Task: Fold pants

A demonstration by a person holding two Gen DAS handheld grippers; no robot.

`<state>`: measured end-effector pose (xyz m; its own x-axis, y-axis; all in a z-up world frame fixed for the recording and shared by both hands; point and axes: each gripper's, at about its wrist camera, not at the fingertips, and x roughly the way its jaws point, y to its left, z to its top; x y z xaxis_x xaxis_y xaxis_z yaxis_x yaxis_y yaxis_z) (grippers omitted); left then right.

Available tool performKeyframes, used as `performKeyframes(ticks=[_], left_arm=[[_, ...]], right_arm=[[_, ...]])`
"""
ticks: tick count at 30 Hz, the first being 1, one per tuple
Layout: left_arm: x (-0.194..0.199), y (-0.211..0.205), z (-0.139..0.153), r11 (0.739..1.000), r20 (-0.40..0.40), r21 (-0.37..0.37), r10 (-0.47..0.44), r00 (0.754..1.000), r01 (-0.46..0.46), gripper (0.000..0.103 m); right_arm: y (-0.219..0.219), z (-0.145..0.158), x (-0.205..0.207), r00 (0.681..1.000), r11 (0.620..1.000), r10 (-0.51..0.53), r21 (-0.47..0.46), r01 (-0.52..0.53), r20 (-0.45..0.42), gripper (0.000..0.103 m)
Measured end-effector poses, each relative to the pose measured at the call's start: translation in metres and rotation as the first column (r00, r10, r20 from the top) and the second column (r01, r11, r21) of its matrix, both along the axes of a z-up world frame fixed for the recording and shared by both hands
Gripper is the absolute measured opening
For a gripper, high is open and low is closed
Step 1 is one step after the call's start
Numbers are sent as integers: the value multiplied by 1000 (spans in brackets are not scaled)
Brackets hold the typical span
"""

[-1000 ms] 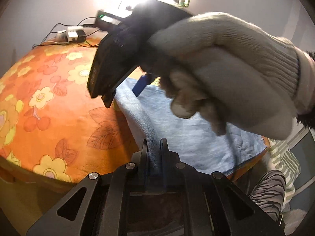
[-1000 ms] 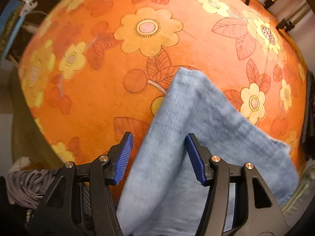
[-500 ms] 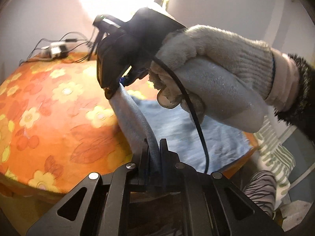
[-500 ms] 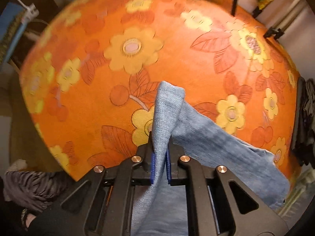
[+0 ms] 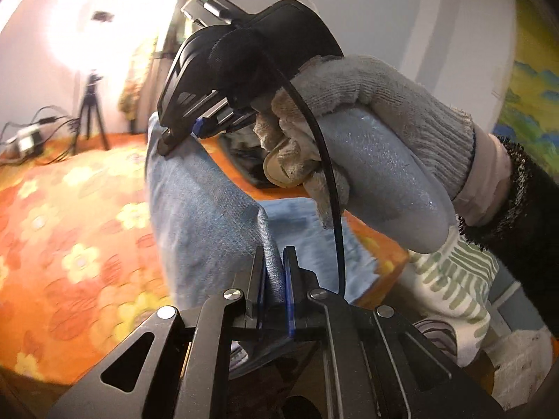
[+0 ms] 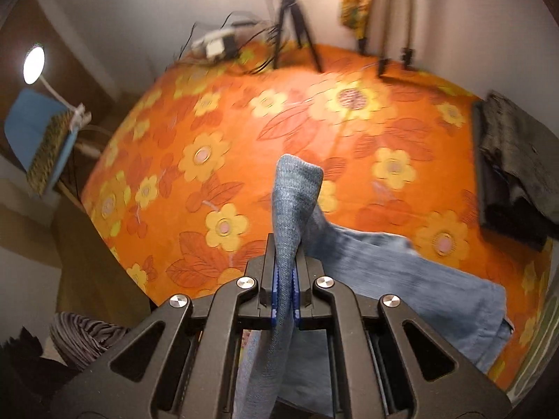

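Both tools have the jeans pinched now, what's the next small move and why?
Probably carry the lifted edge forward over the part lying flat: the left tool and right tool both clamp the blue pants, whose edge is raised off the orange floral blanket.

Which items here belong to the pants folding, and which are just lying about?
Job:
blue pants
left hand-held gripper
right hand-held gripper
orange floral cover

Lying about:
dark folded clothes
tripod
lamp

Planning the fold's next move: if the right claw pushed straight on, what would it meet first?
Probably the orange floral cover, past the pants flap the right claw pinches; depth is unclear.
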<state>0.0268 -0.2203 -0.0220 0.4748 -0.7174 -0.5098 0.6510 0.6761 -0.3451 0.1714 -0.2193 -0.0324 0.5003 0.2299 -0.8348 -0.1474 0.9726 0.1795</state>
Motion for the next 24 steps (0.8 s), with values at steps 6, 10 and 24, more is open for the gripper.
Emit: performKeyframes(ticks=[6,10,24], left_arm=[[-3,-58,2,994,-5,3,-107,994,107,7],[-7,-96,-5,985,-15,18,-170,985,170,7],[-15,-211,-50,931,-97,85,-347,933,355,7]], right_arm=[[-83,1,-29,993,992,-113,55,111,43,5],[-133,-8,-47,983,981,-177,96,171,55,5],[-276,-81,-81,942,923,-336,206,325,22,4]])
